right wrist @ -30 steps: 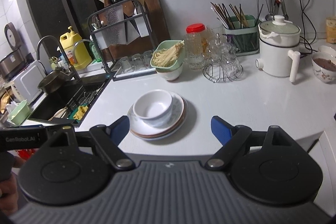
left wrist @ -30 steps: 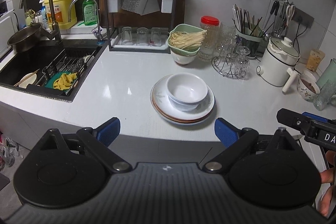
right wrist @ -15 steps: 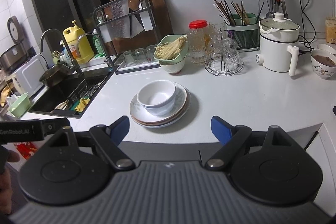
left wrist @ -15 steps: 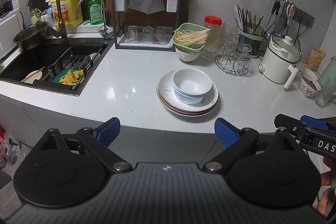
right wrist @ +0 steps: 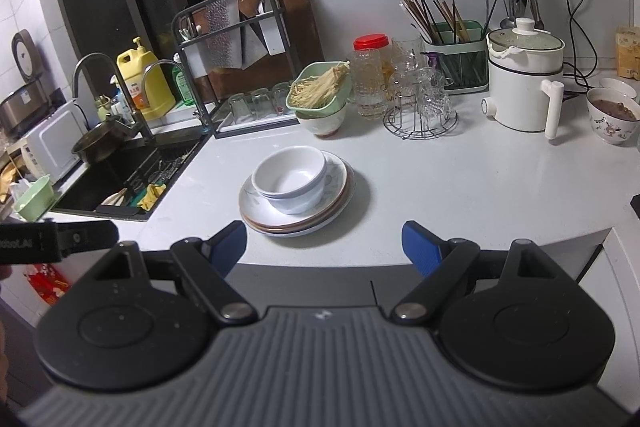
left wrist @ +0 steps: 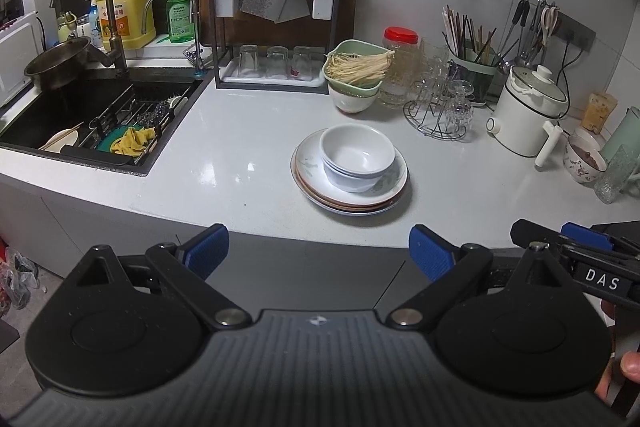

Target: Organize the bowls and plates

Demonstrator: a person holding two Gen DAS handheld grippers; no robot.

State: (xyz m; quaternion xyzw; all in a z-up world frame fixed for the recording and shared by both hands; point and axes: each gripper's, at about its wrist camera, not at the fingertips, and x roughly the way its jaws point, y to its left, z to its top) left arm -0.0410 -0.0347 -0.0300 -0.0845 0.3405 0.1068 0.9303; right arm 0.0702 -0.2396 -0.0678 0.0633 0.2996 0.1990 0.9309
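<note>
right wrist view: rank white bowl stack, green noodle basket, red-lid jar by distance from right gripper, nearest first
From the right gripper, jaws open:
1. White bowl stack, just ahead, slightly left, sitting on the plates.
2. Green noodle basket, farther back, on top of another bowl.
3. Red-lid jar, right of the basket and a little deeper toward the wall; the margin over the basket is small.

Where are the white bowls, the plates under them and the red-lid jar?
white bowls point(left wrist: 357, 157): left wrist view, inside of the top bowl.
plates point(left wrist: 308, 167): left wrist view, bare left rim of the top plate.
red-lid jar point(right wrist: 371, 42): right wrist view, on its red lid.
</note>
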